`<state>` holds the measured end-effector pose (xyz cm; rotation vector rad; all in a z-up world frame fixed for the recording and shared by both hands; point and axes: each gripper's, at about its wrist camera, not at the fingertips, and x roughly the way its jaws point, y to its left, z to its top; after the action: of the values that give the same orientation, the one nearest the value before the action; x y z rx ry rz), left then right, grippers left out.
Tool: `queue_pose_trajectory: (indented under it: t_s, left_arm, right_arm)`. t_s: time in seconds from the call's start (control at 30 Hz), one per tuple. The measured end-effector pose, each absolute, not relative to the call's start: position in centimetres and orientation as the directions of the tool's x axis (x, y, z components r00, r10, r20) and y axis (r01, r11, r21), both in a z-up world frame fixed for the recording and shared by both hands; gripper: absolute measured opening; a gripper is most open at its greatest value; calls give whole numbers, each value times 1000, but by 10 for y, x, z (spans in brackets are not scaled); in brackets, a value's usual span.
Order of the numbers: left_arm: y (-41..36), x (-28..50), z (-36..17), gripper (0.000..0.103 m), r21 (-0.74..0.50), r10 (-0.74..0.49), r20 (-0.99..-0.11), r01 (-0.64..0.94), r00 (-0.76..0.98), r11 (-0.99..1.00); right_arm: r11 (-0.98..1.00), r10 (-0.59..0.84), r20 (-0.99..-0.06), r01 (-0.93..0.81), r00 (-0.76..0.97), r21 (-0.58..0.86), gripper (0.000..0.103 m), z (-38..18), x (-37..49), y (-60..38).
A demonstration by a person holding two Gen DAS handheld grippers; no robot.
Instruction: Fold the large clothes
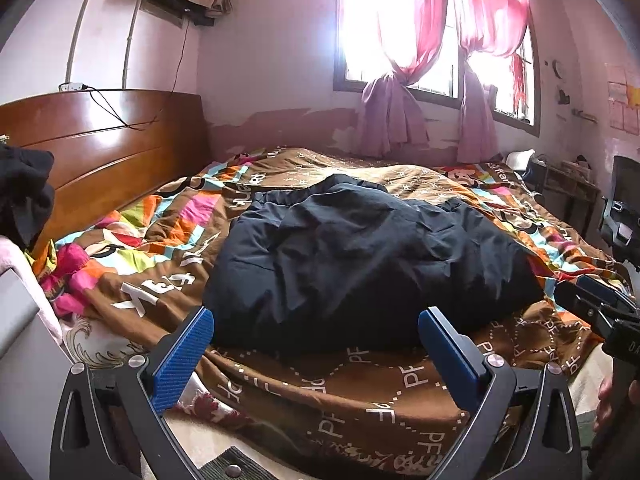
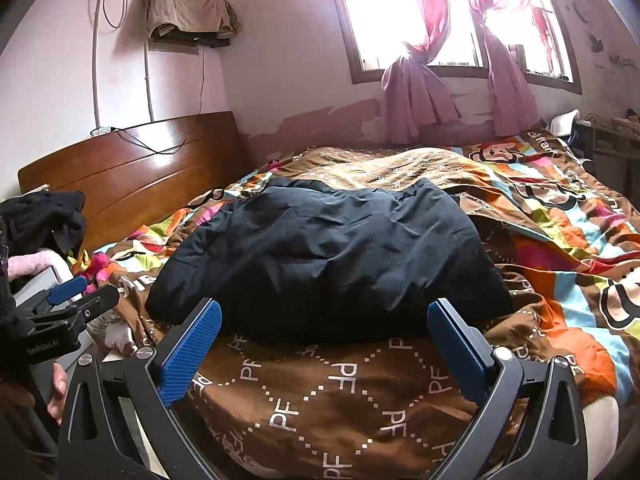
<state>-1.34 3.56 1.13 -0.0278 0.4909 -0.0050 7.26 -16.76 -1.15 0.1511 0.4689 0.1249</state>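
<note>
Both claws [image 1: 316,344] [image 2: 324,340] agape, level before dark garment [image 1: 360,256]

Dark navy garment [image 1: 360,256], plain, without print, lying on a brown quilt [image 1: 384,392] patterned with white dotted diamonds and white "PF" letters. Toward the quilt's edges, blocks of orange, pink, lime and turquoise, plus cartoon monkey faces [image 2: 496,152]. Glossy reddish-brown wooden headboard [image 1: 100,140]. Pink curtains [image 1: 400,40], lilac below their knots. Pale pink walls [image 2: 272,60]. Blue textured gripper pads [image 2: 192,352] on black frames.
</note>
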Motion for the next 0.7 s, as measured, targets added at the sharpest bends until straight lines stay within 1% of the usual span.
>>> queue_pose_trajectory:
  t_s: [0.7]
  left_arm:
    - [32, -14, 8, 103, -27, -10, -476, -4, 879, 1000]
  right_arm:
    - [982, 152, -438, -84, 886, 170, 102, -12, 71, -167]
